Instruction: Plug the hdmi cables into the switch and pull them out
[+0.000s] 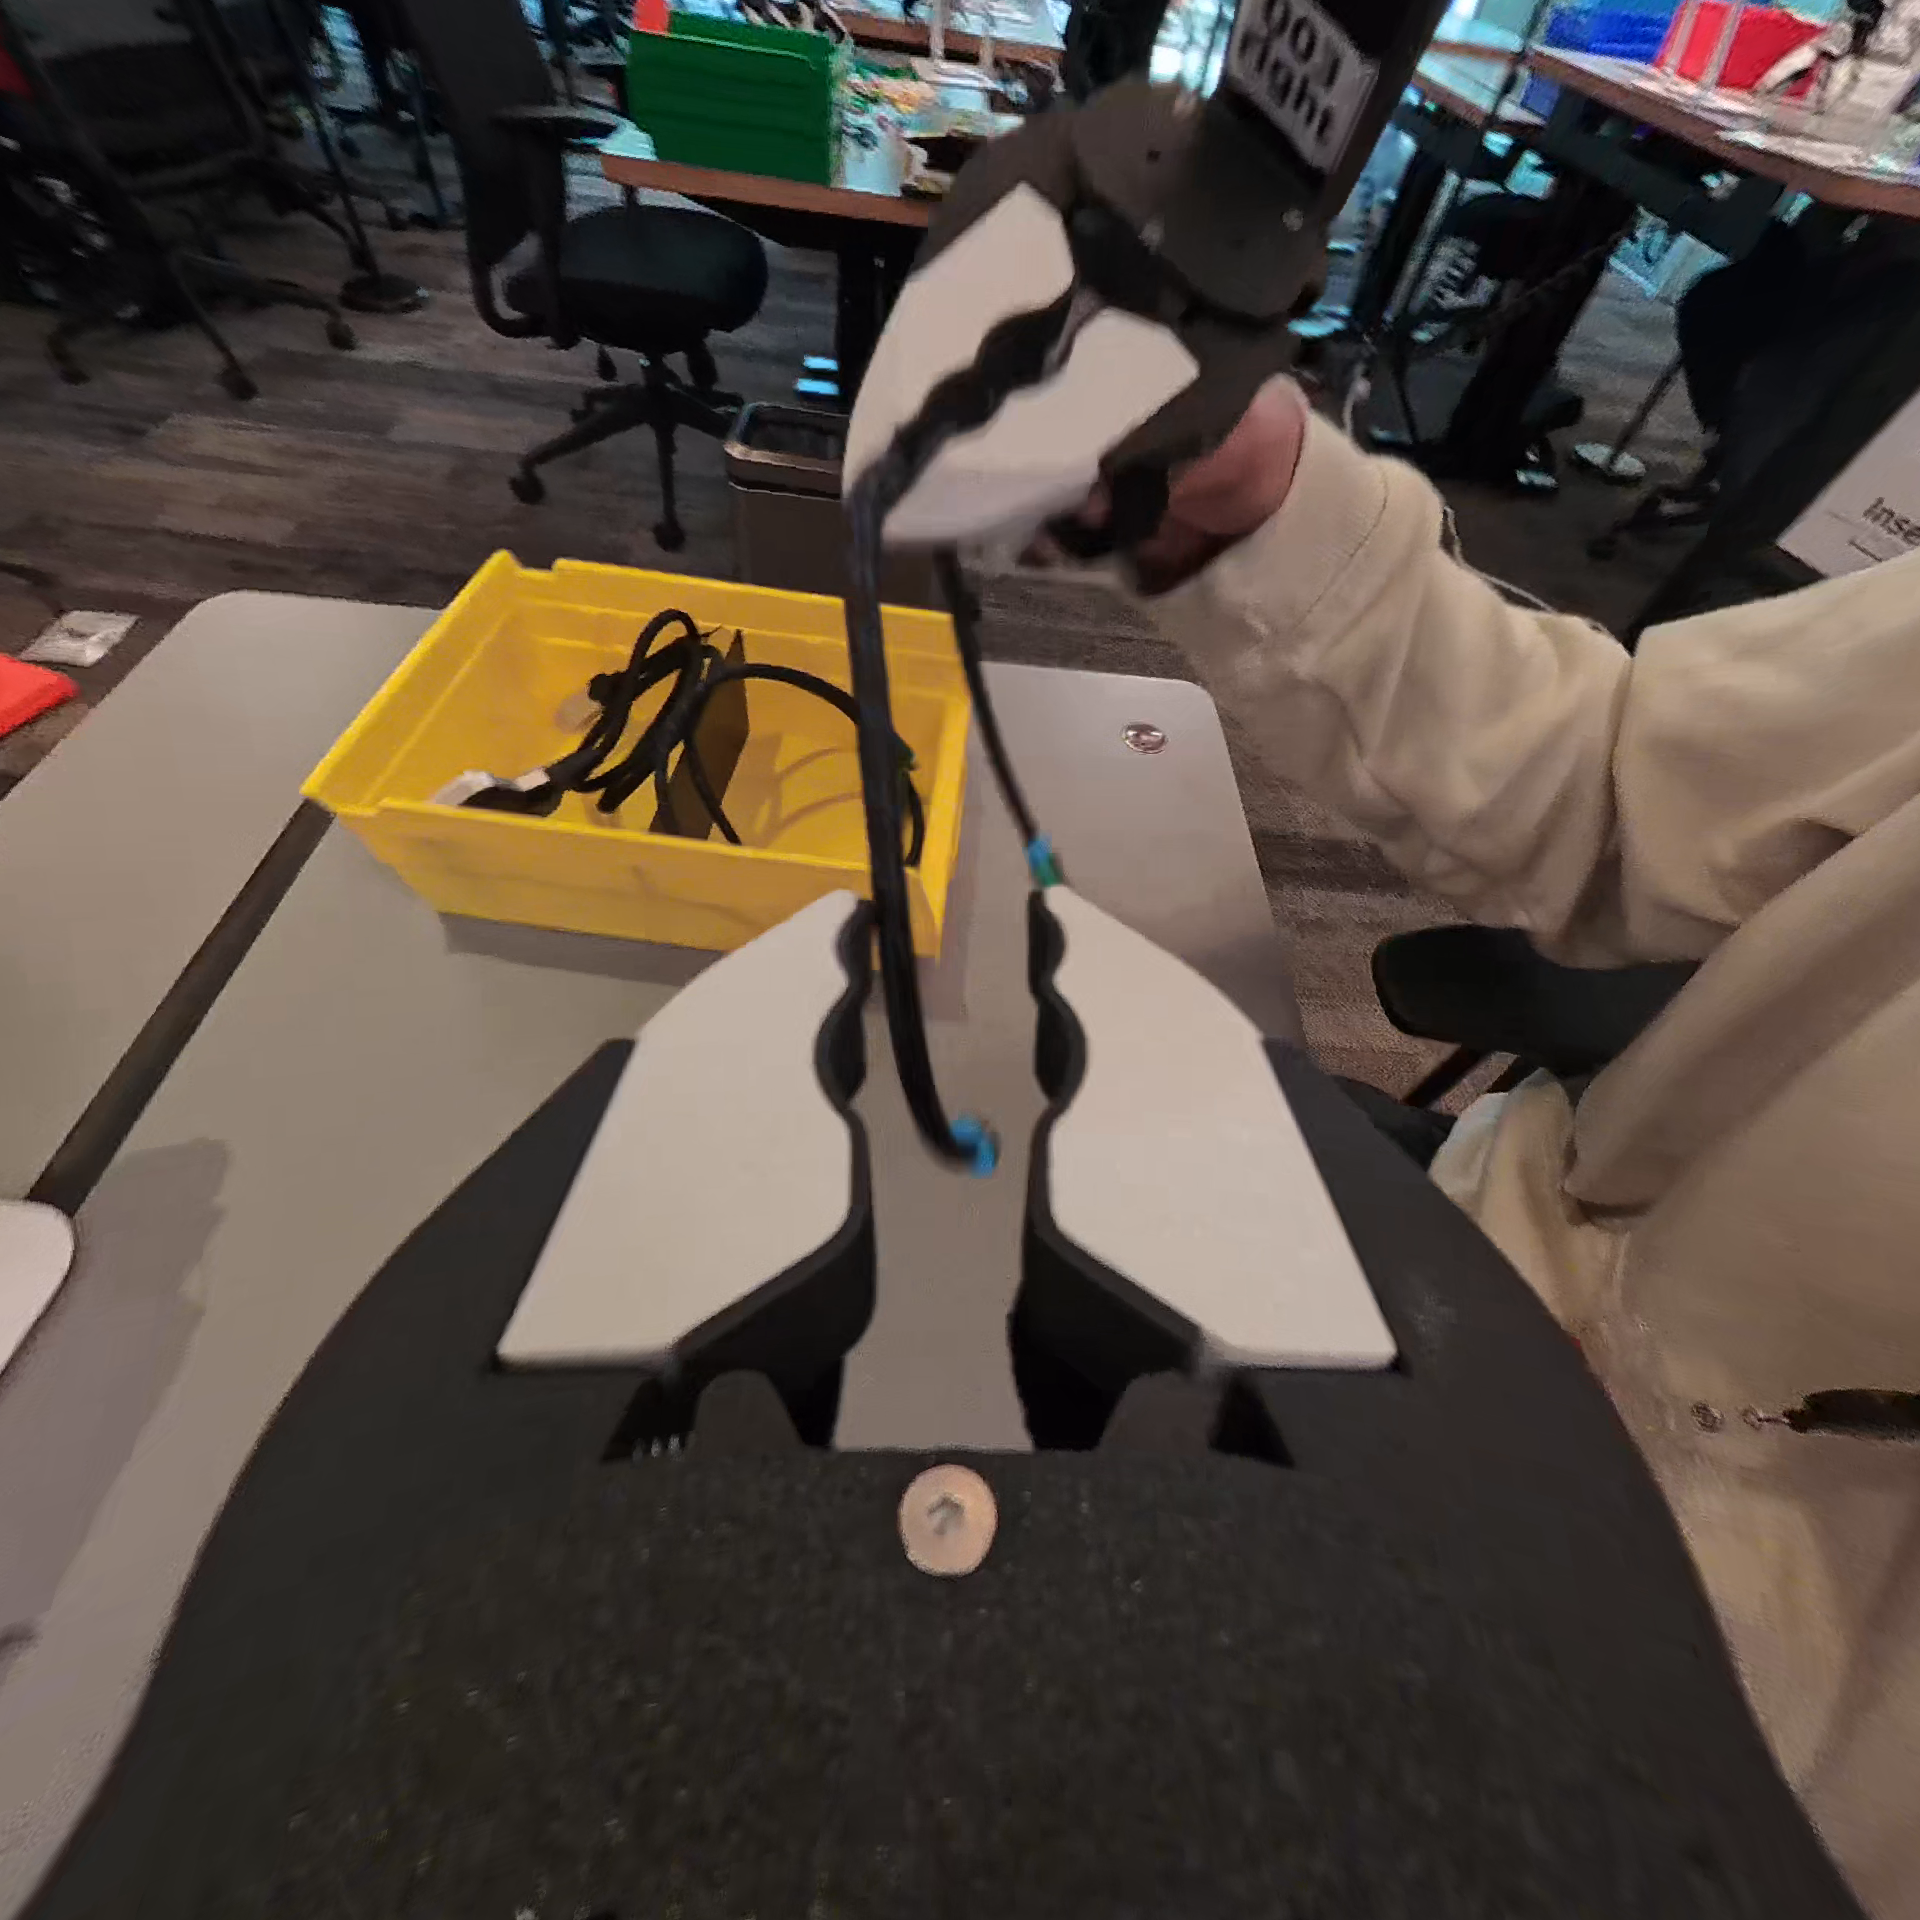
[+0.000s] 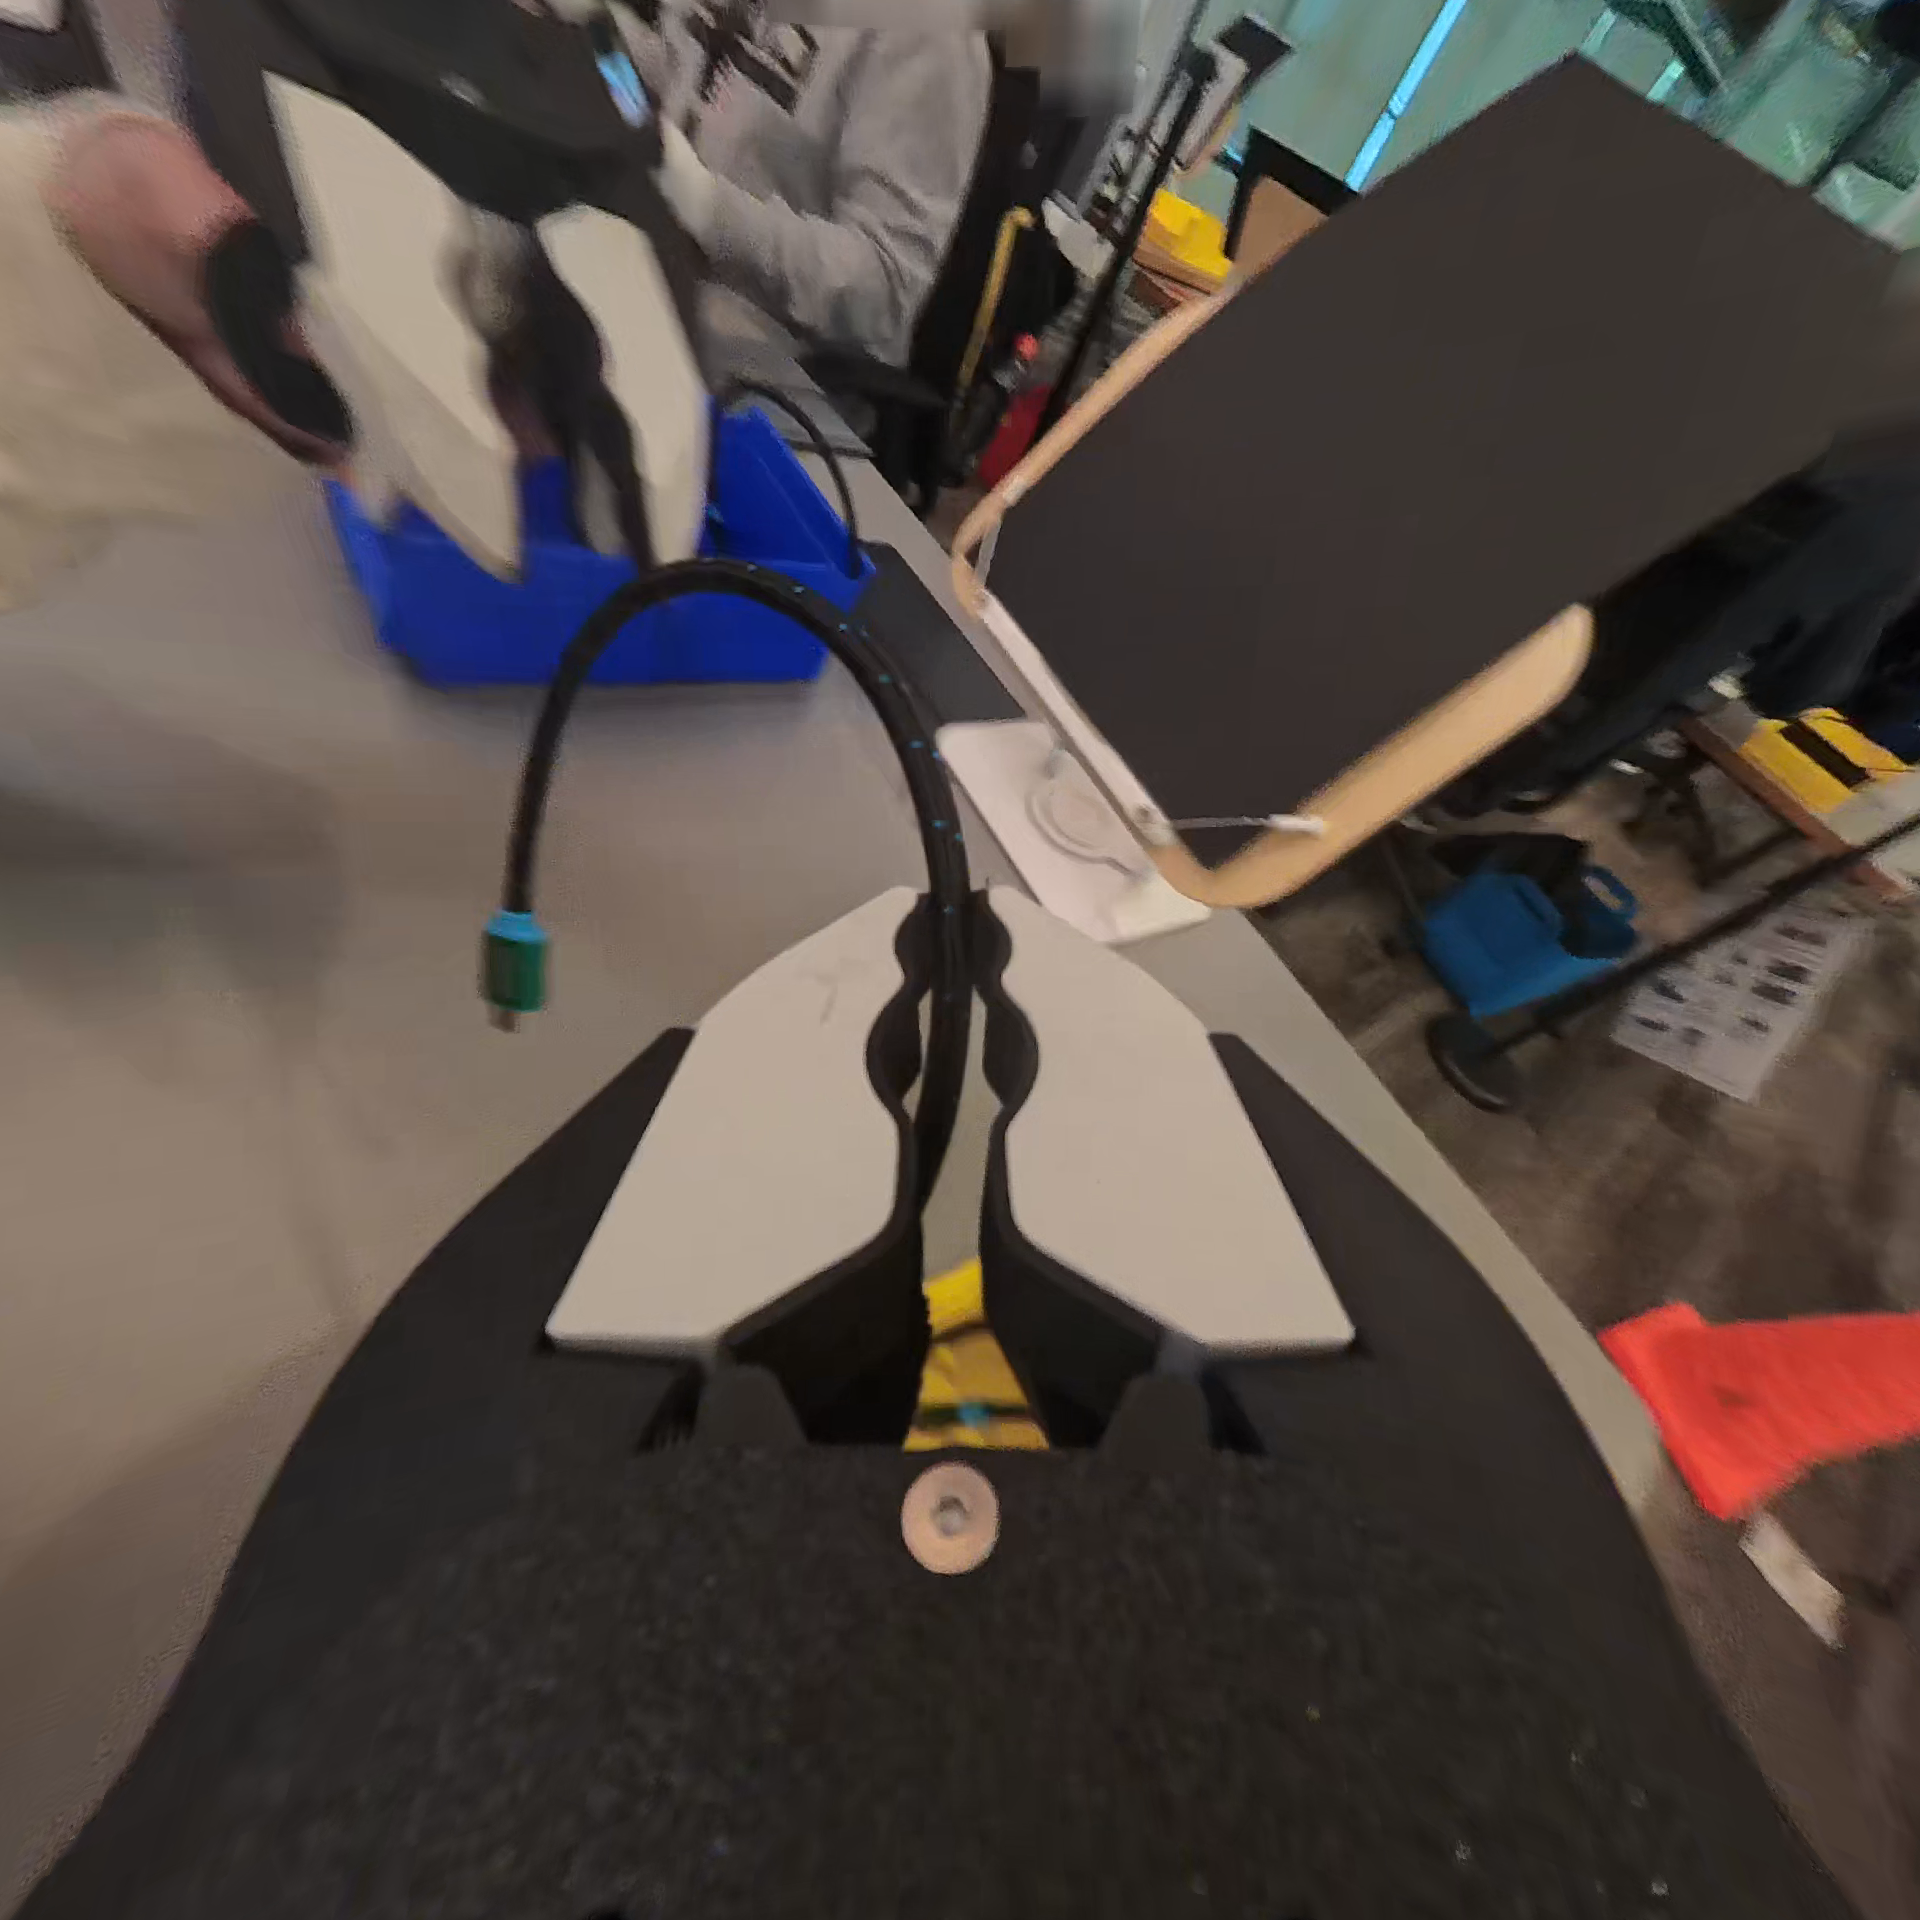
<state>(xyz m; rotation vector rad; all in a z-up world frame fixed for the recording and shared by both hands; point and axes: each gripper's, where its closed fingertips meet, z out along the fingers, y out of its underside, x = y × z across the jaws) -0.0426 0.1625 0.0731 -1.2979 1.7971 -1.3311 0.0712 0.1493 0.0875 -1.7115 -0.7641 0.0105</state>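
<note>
My right gripper (image 2: 951, 906) is shut on a black braided cable (image 2: 727, 582), which arcs up and left to a hanging green plug (image 2: 514, 961). In the left wrist view the right gripper (image 1: 883, 499) is held high over the grey table (image 1: 312, 1039). The cable (image 1: 883, 779) hangs from it between my left gripper's (image 1: 945, 914) open fingers, ungripped. One blue-tipped end (image 1: 971, 1143) dangles low, and another end (image 1: 1042, 862) hangs by the right fingertip. The left gripper (image 2: 582, 556) also shows far off, blurred. A yellow bin (image 1: 623, 873) holds more black cables (image 1: 644, 717) and a dark flat piece (image 1: 717, 748).
A blue bin (image 2: 582, 634) with a cable stands behind the left gripper. A black panel on a wooden frame (image 2: 1455, 468) with a white base (image 2: 1070, 831) stands at the table's right edge. An orange object (image 2: 1766, 1392) lies on the floor. A cream sleeve (image 1: 1507, 727) reaches in from the right. Left tips to right tips: about 12 cm.
</note>
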